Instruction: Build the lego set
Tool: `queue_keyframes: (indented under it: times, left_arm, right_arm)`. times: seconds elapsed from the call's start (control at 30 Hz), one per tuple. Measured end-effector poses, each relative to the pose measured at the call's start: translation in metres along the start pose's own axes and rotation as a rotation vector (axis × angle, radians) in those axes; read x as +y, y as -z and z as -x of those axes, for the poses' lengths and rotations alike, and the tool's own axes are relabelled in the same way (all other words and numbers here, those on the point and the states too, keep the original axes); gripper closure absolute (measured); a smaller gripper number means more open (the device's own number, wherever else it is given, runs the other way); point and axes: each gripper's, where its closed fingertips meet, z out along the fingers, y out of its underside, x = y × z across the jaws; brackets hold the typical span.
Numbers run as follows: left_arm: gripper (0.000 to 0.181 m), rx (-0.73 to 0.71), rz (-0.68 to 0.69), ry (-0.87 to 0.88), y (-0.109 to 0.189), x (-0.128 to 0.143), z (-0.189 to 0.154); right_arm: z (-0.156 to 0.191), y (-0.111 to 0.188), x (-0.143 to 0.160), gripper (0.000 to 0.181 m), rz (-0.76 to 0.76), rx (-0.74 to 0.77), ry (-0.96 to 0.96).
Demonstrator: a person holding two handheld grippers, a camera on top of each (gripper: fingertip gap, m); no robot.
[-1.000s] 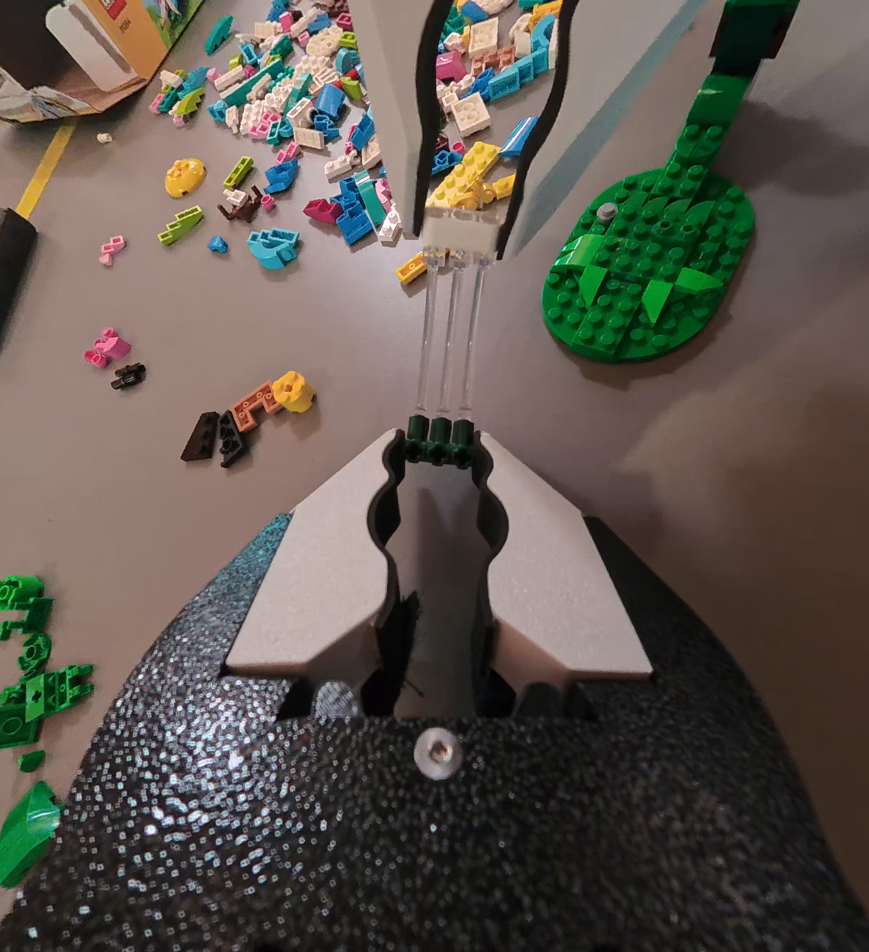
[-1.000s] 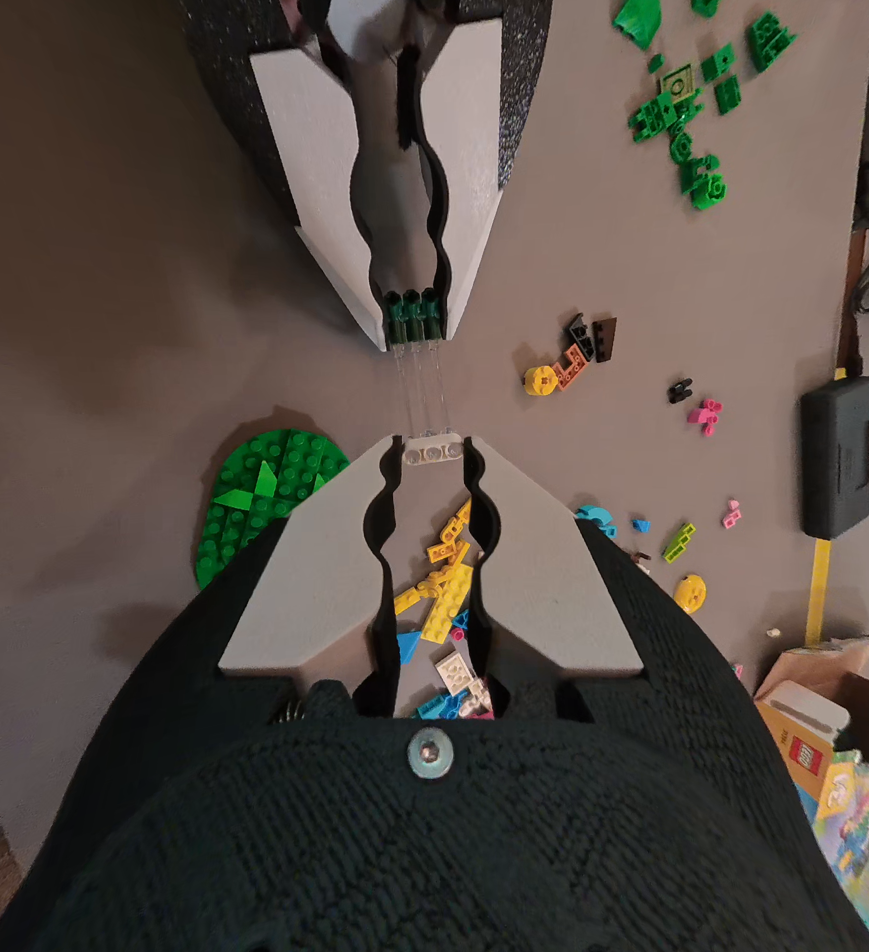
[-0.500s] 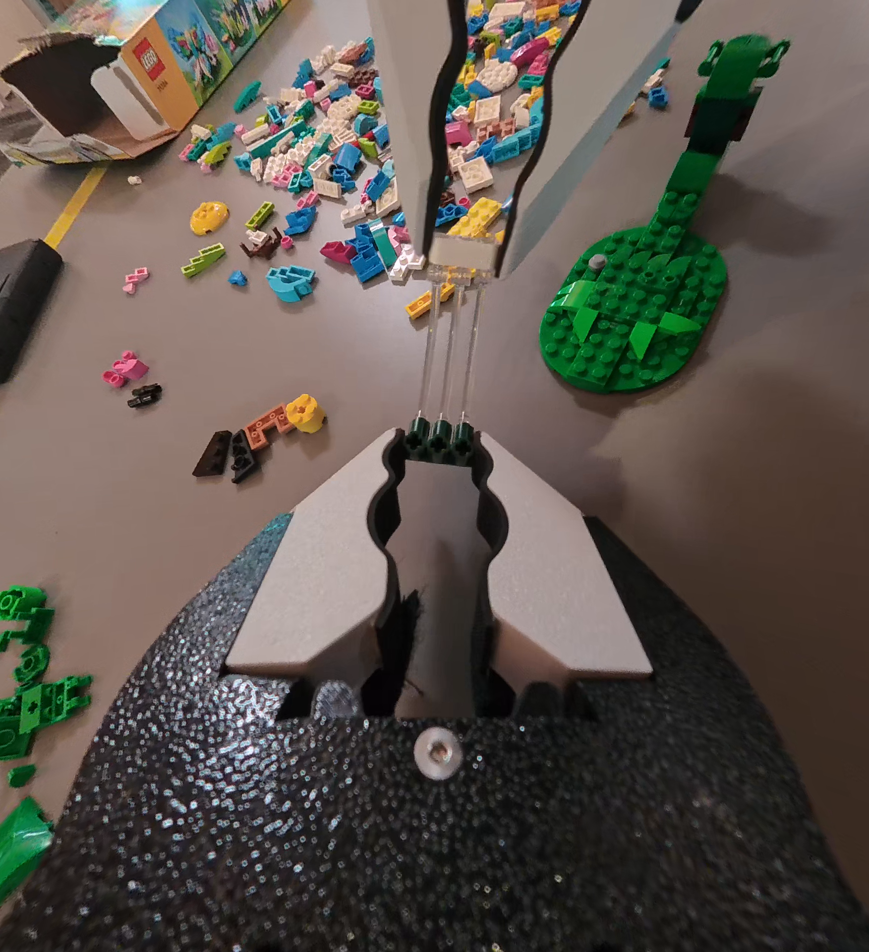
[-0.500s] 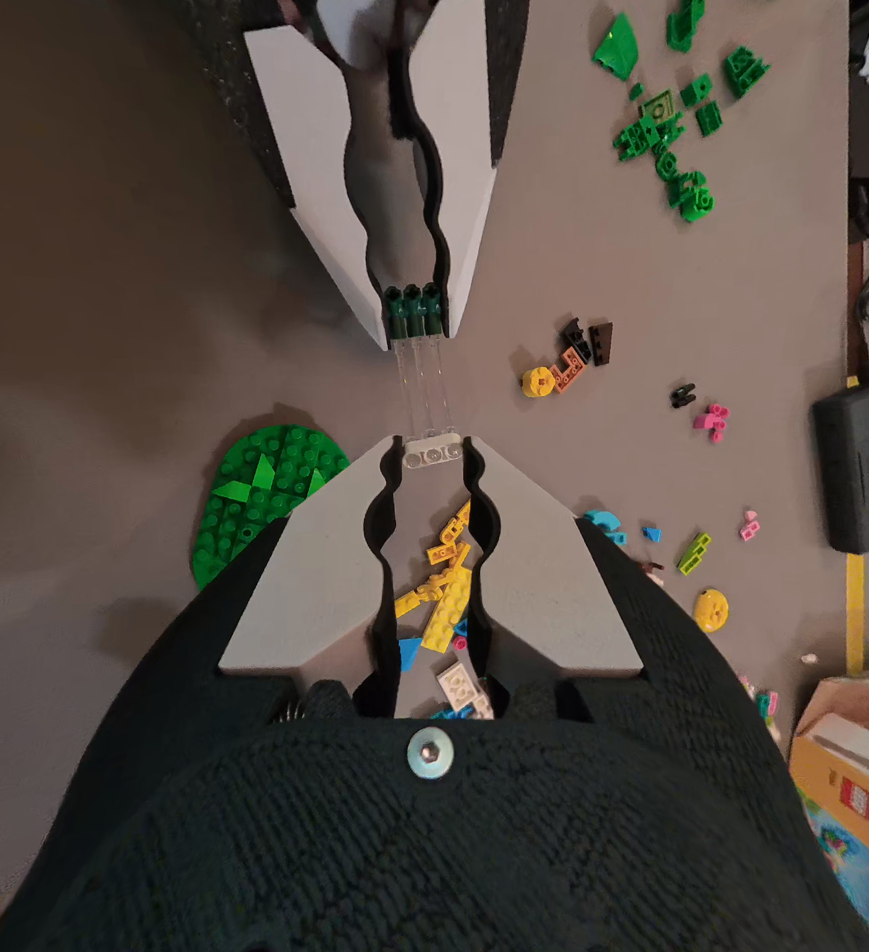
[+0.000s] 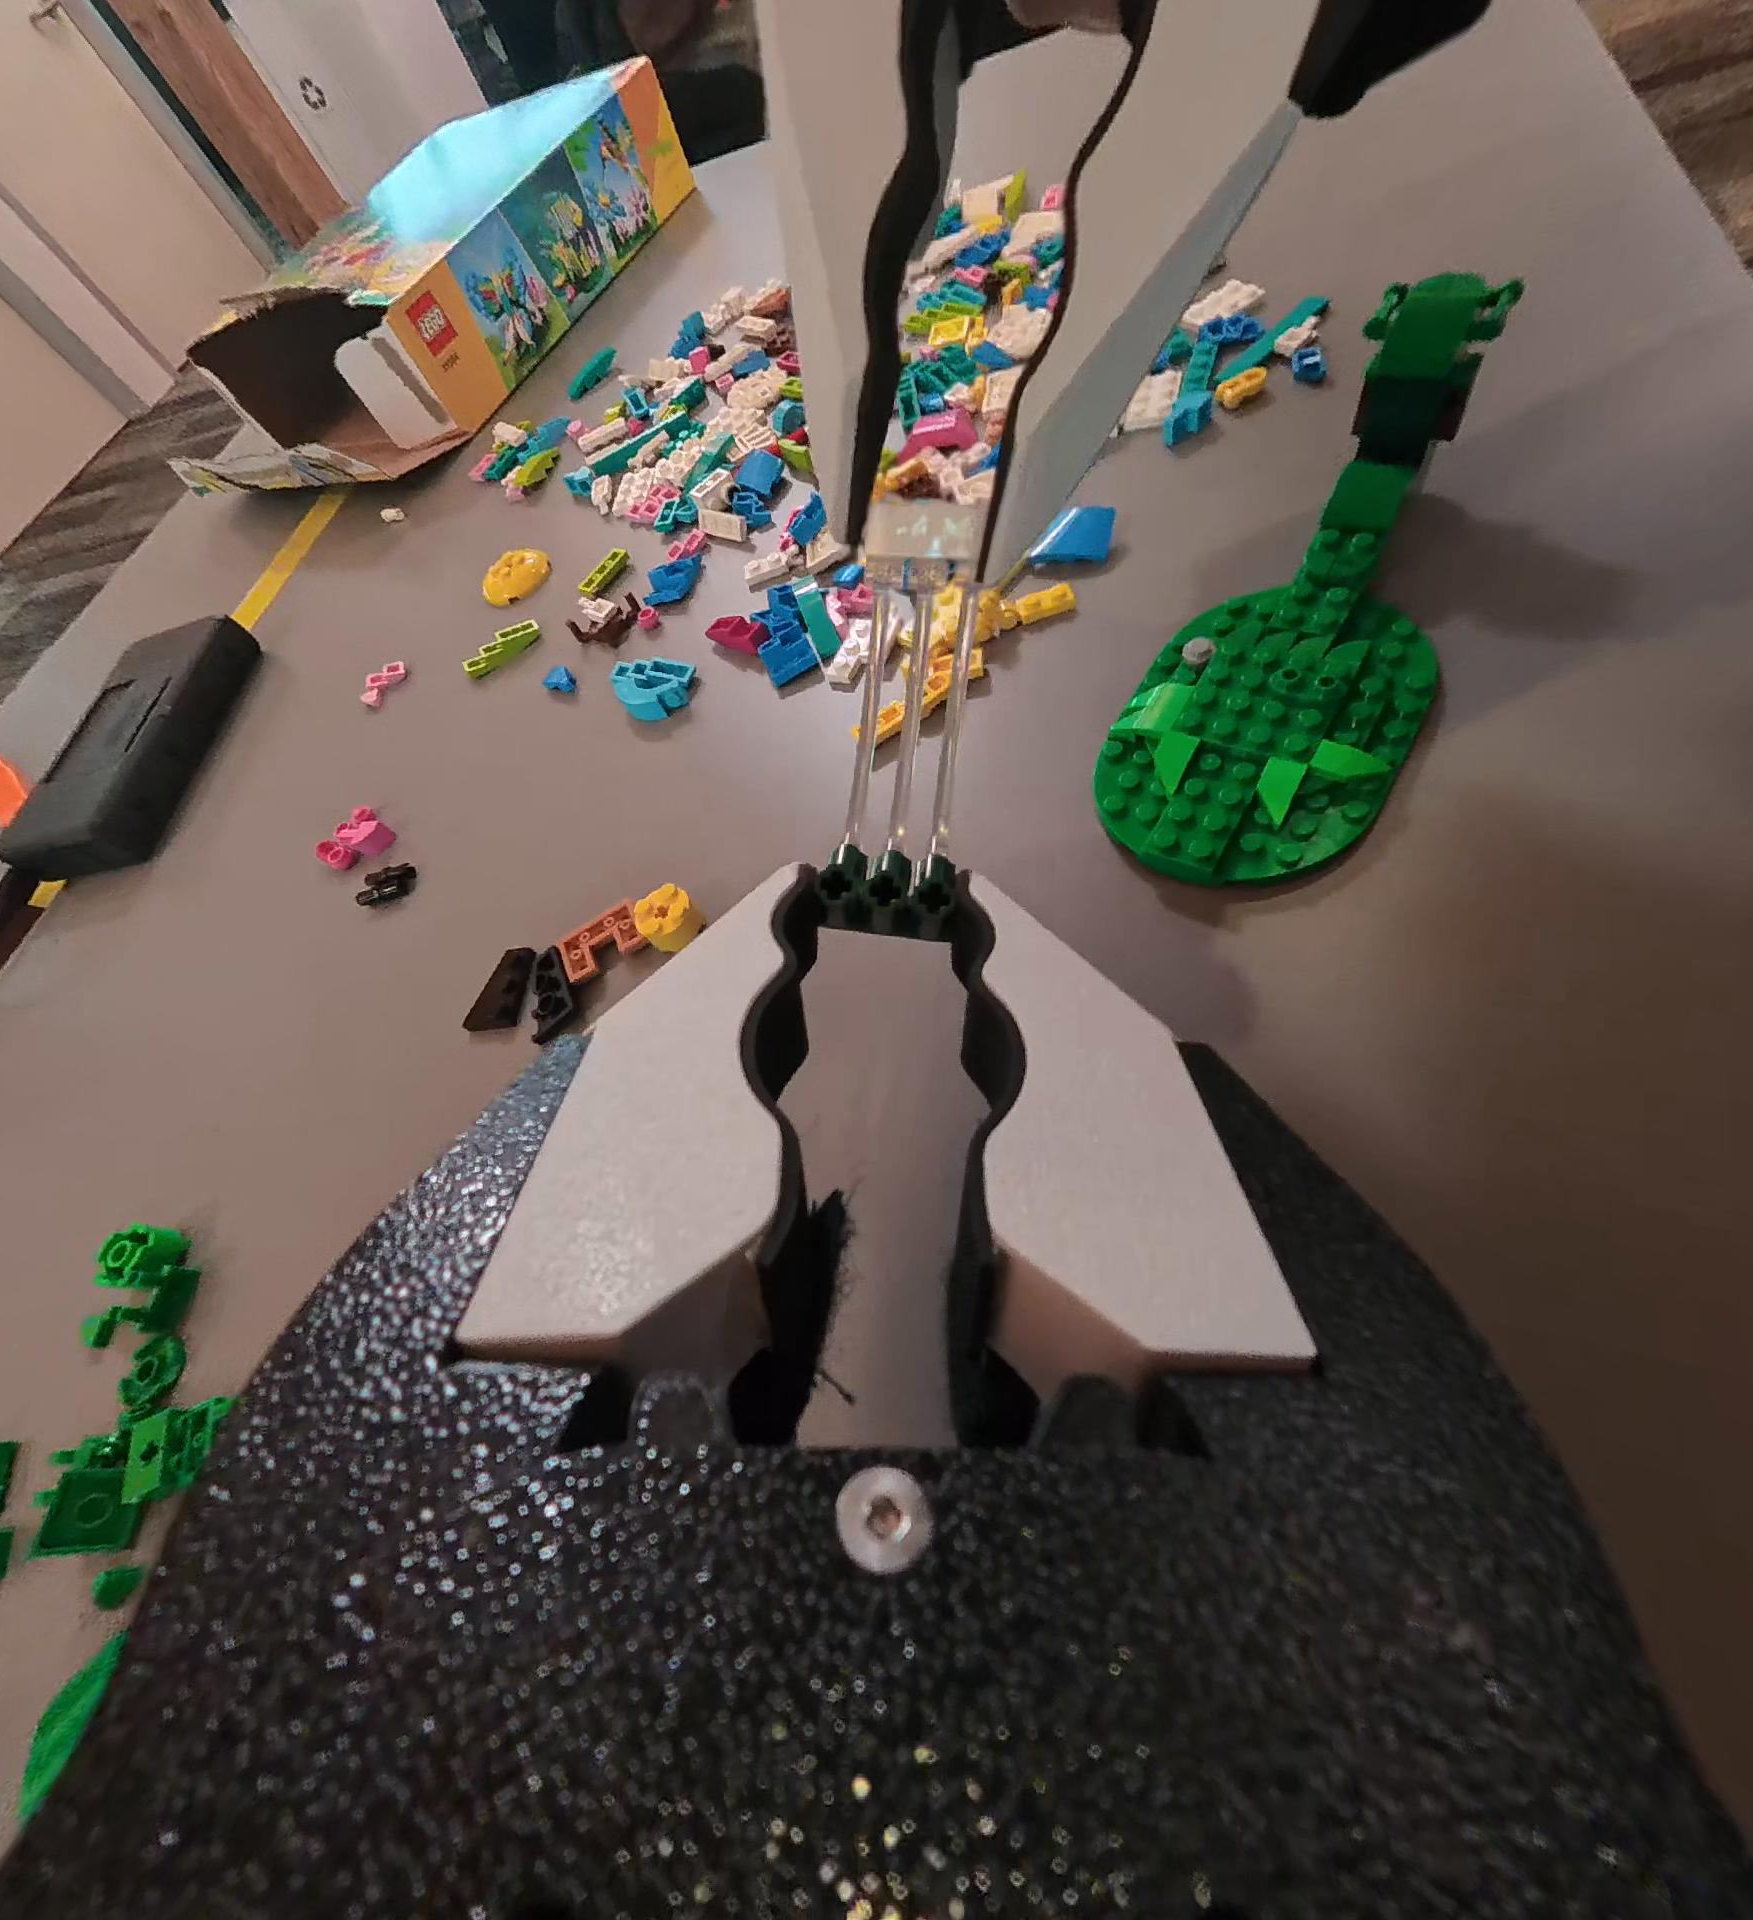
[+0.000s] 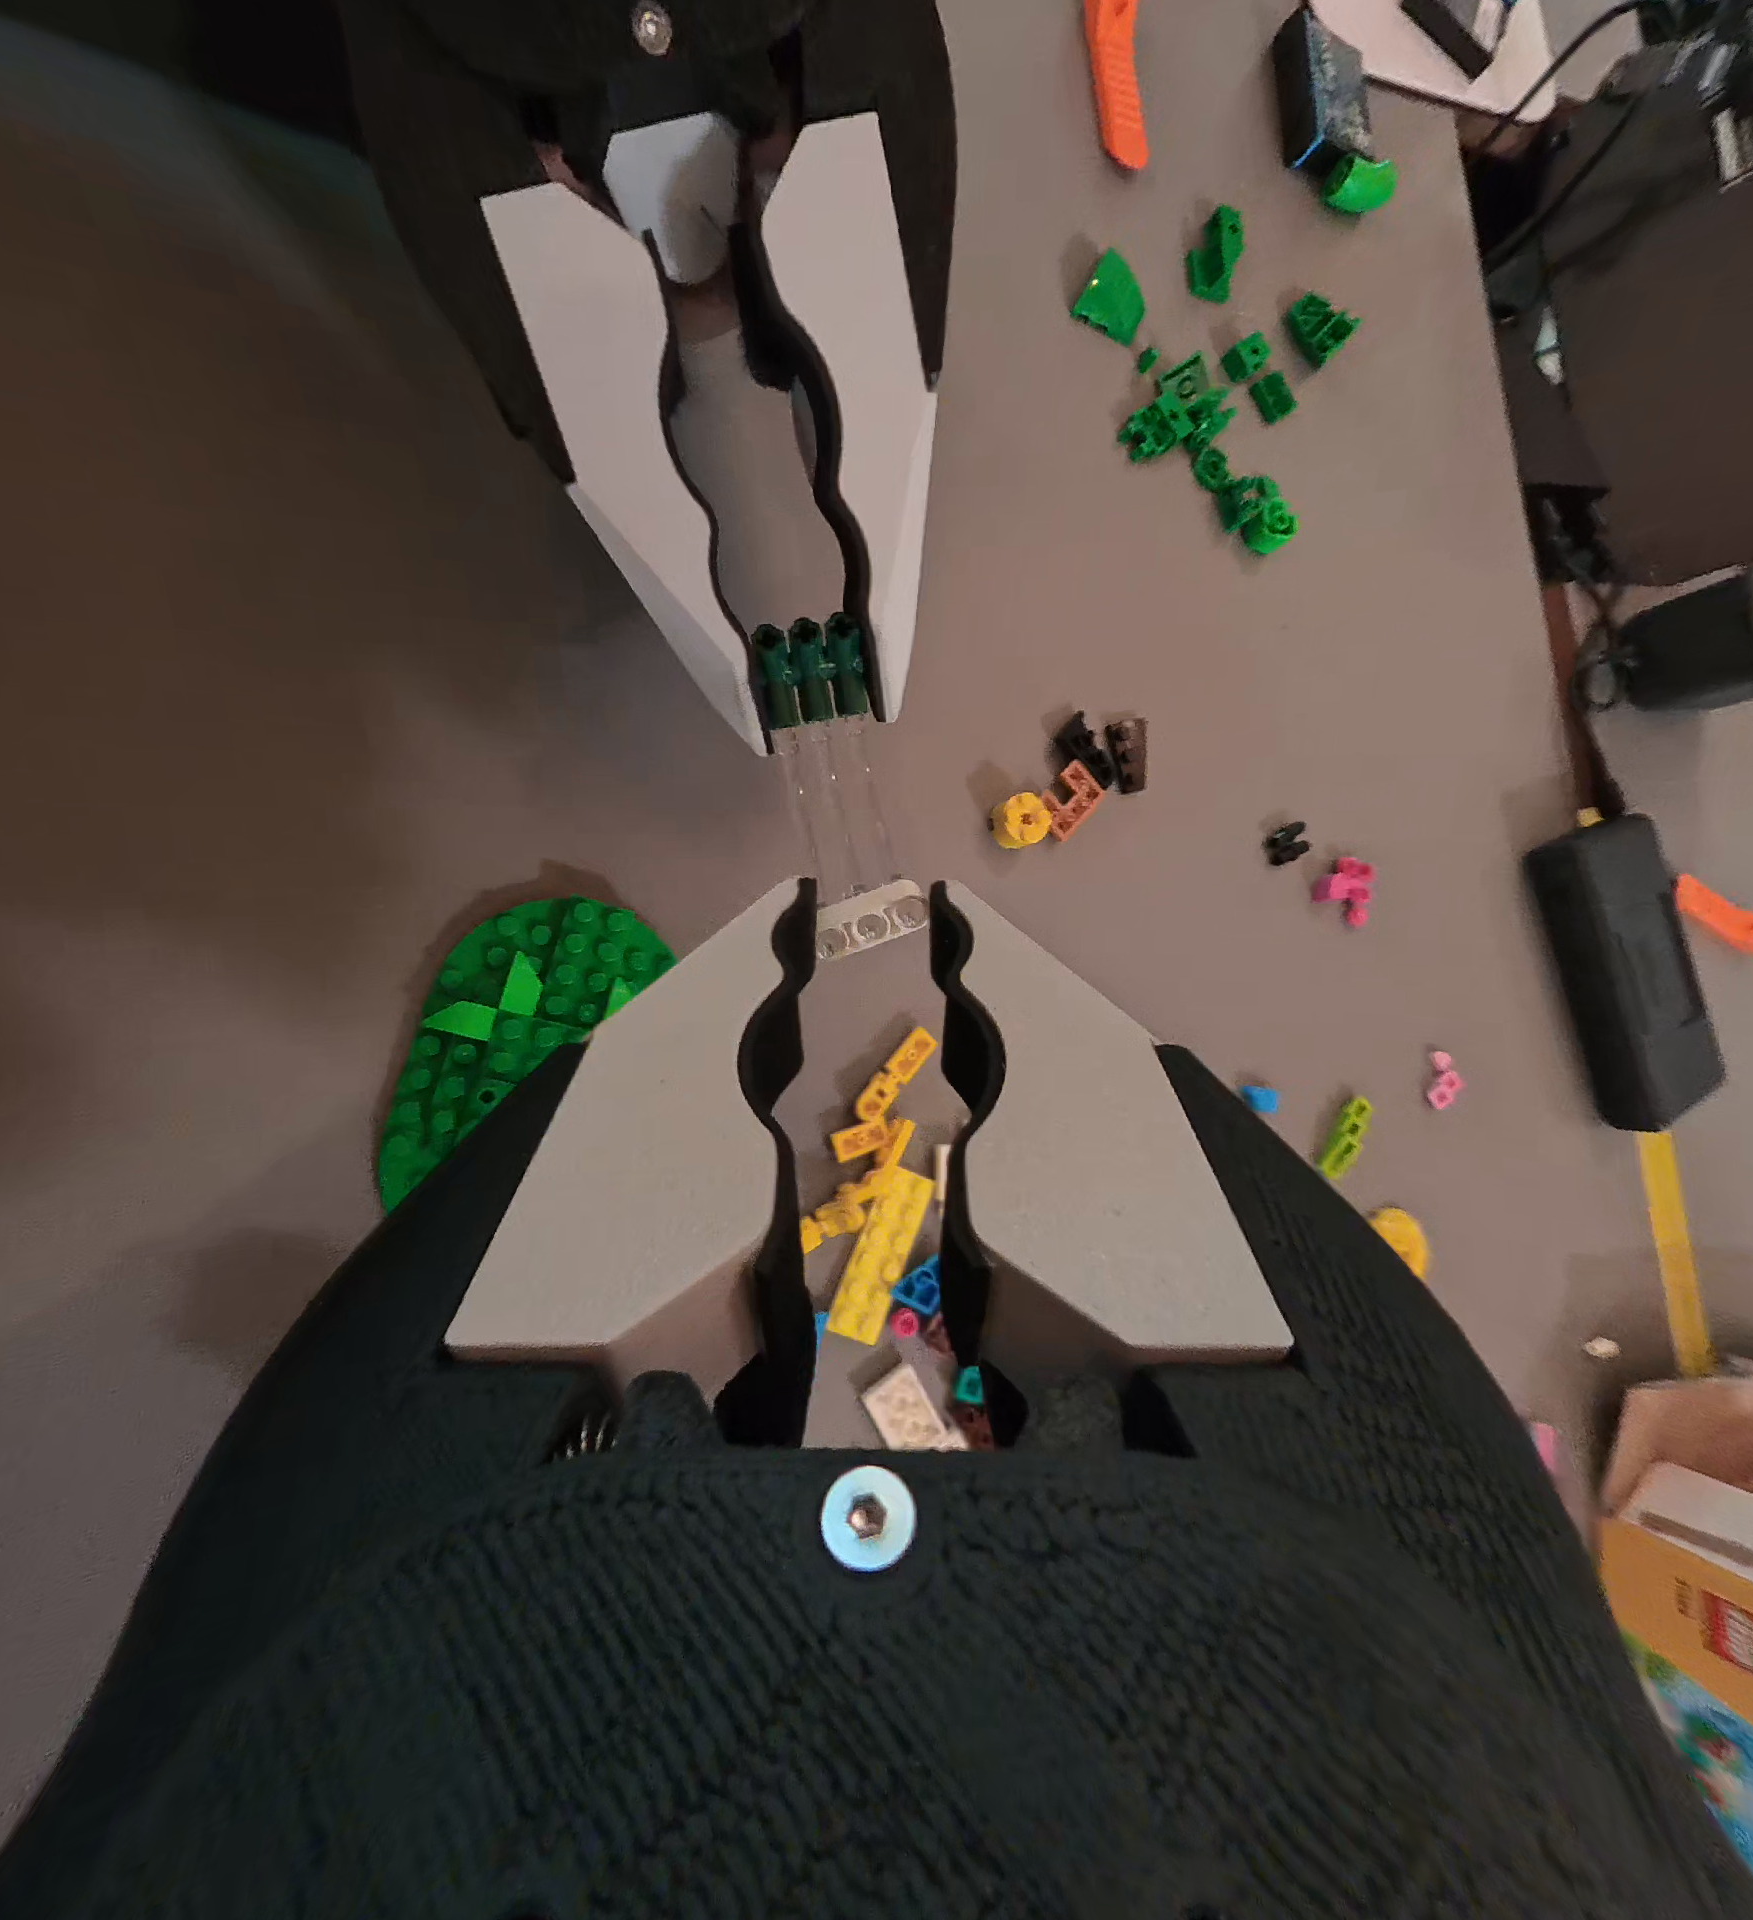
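A small assembly hangs between my two grippers above the grey table. It has three dark green connectors (image 5: 887, 896), three clear rods (image 5: 908, 727) and a clear plate (image 5: 922, 540). My left gripper (image 5: 887, 904) is shut on the green connector end. My right gripper (image 6: 867, 920) is shut on the clear plate (image 6: 872, 928), which sits slightly tilted between its tips. Each gripper faces the other: the right gripper (image 5: 922, 556) comes in from the top of the left wrist view, the left gripper (image 6: 818, 717) from the top of the right wrist view. A green oval baseplate (image 5: 1267, 748) with a green stem lies to the side.
A pile of loose coloured bricks (image 5: 747, 436) and an open cardboard box (image 5: 498, 270) lie beyond the grippers. A black case (image 5: 124, 758) sits at the left table edge. Loose green pieces (image 6: 1215, 416) and a small orange, yellow and black cluster (image 5: 591, 956) lie nearby. There is about 5 centimeters between the tips of the two grippers. The black case (image 5: 124, 758) is about equally far from each gripper, around 35 centimeters. It turns up in the right wrist view (image 6: 1614, 929) as well.
Both grippers have tilted and lifted together with the assembly still held between them. The views now take in more of the room. The clear plate now looks slightly tilted.
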Motion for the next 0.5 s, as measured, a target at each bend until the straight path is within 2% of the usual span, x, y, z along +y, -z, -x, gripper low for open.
queue_keyframes:
  times: [0.33, 0.5]
  left_arm:
    - [0.158, -0.042, -0.12, 0.052, 0.006, -0.018, 0.008]
    - [0.158, -0.154, -0.165, 0.016, 0.009, -0.028, 0.017]
  right_arm:
    - [-0.014, 0.015, -0.017, 0.162, -0.001, 0.192, 0.118]
    - [-0.028, 0.022, -0.026, 0.164, 0.022, 0.336, 0.07]
